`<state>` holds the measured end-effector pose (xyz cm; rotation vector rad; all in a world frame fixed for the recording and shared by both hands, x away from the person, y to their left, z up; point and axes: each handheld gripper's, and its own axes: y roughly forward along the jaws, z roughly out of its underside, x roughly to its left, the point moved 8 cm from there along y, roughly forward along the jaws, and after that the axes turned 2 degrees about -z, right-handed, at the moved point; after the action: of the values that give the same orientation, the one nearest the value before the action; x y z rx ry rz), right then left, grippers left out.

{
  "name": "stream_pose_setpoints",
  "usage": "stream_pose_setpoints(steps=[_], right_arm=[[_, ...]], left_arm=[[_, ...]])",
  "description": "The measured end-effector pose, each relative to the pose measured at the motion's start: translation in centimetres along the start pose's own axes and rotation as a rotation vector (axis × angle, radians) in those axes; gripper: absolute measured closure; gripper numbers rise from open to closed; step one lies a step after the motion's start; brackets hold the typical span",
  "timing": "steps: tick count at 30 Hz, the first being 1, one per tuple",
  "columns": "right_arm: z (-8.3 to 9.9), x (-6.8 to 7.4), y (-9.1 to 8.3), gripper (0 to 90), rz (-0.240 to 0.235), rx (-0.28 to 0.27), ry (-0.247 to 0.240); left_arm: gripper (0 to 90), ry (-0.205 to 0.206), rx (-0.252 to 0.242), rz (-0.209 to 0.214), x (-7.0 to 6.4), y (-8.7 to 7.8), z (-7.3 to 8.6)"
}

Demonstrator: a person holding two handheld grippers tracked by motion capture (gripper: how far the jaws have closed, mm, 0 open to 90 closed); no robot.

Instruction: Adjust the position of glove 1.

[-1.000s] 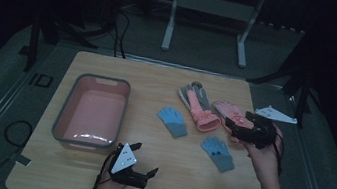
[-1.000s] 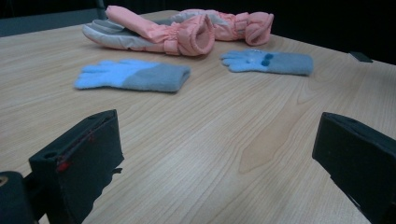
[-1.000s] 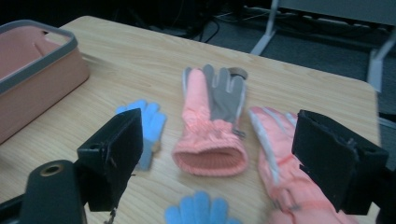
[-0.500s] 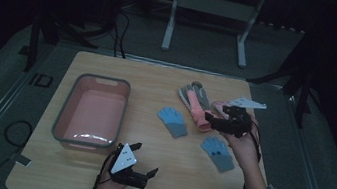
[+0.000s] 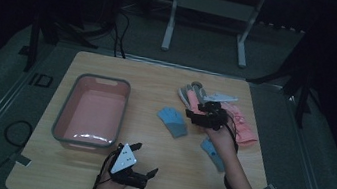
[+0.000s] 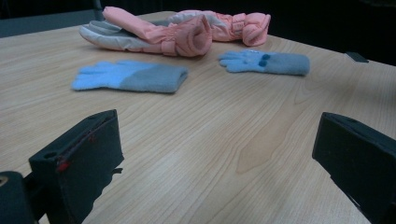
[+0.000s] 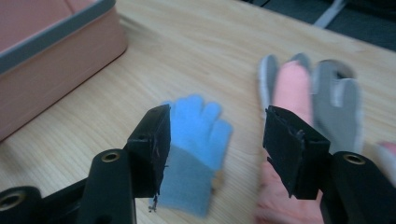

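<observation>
Moving left, right gripper (image 5: 202, 114) nears blue glove (image 5: 173, 121).

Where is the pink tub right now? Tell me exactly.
In the high view the pink tub sits on the table's left half, left of the nearest blue glove, just beyond the left gripper.

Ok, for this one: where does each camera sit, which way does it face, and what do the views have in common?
High view: fixed above the person's side, looking forward and down on the table; both forearms, the left gripper and the right gripper show.
Left gripper view: rides low on that gripper, looking across the wood; its open jaws show.
Right gripper view: rides above the gloves, looking down past its open jaws.
Shared: all three show the blue glove and the pink glove.
</observation>
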<state>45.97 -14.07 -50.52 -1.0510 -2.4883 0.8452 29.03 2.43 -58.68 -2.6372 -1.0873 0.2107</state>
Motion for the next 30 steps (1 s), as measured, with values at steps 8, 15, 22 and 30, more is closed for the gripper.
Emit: stream_pose_setpoints(steps=[8,15,22,30], right_arm=[[1.1,0.8,3.8,59.4,-0.055,0.101,-0.06],[2.7,0.9,7.4,64.1,-0.081,0.176,-0.11],[3.8,0.9,9.7,64.8,-0.122,0.189,-0.064],[4.8,1.2,10.4,82.0,-0.062,0.185,-0.07]], left_arm=[[1.6,0.001,-0.001,0.003,0.0,0.0,0.0],[1.7,-0.004,-0.001,0.007,0.0,0.0,0.0],[1.6,-0.004,0.0,0.008,0.0,0.0,0.0],[1.6,-0.006,0.001,0.007,0.0,0.0,0.0]])
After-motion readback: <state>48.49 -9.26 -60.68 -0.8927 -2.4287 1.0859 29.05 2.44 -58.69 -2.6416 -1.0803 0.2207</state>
